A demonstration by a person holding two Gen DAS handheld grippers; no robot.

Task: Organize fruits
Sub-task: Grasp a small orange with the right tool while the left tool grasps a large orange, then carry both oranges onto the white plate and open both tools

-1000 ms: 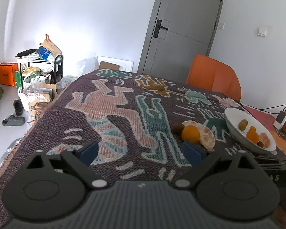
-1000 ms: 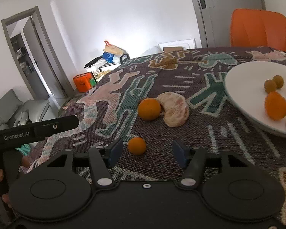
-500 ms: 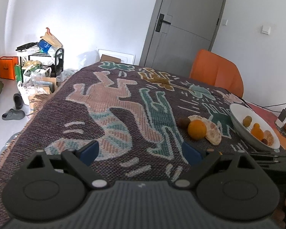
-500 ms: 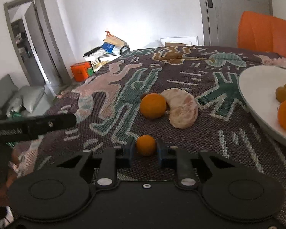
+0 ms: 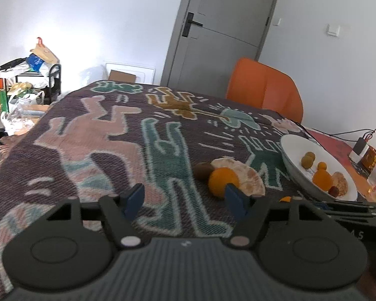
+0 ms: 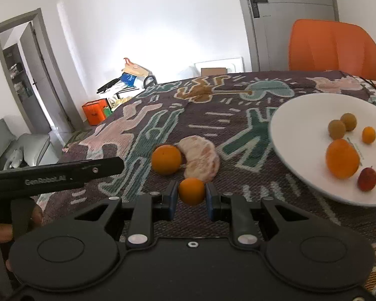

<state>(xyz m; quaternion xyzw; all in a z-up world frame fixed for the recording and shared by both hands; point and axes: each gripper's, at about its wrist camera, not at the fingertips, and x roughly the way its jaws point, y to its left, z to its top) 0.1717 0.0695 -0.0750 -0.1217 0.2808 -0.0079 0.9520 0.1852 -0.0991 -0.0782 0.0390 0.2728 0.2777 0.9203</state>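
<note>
Since a second ago, the left tongs [image 5: 184, 199] have slid toward the fruit while their jaws have just been closing, and the right tongs [image 6: 190, 197] have pinched shut on the small orange fruit [image 6: 191, 190] that lay loose between them. At the left of the worktop [image 5: 92, 135], covered in a patterned woven cloth, the left tongs hang half spread with nothing between the blue pads; only cloth shows in the gap. Just beyond their right pad sits the orange [image 5: 223, 181], touching the peeled citrus half [image 5: 240, 178], with a brown kiwi-like fruit [image 5: 203, 171] beside them. In the right wrist view the small orange fruit is gripped between both pads, just in front of the peeled half and the orange. Further right stands the white plate [image 6: 300, 135], apart from the tongs, bearing two greenish-brown fruits [image 6: 342, 125], a small orange one, a larger orange one and a red one.
</note>
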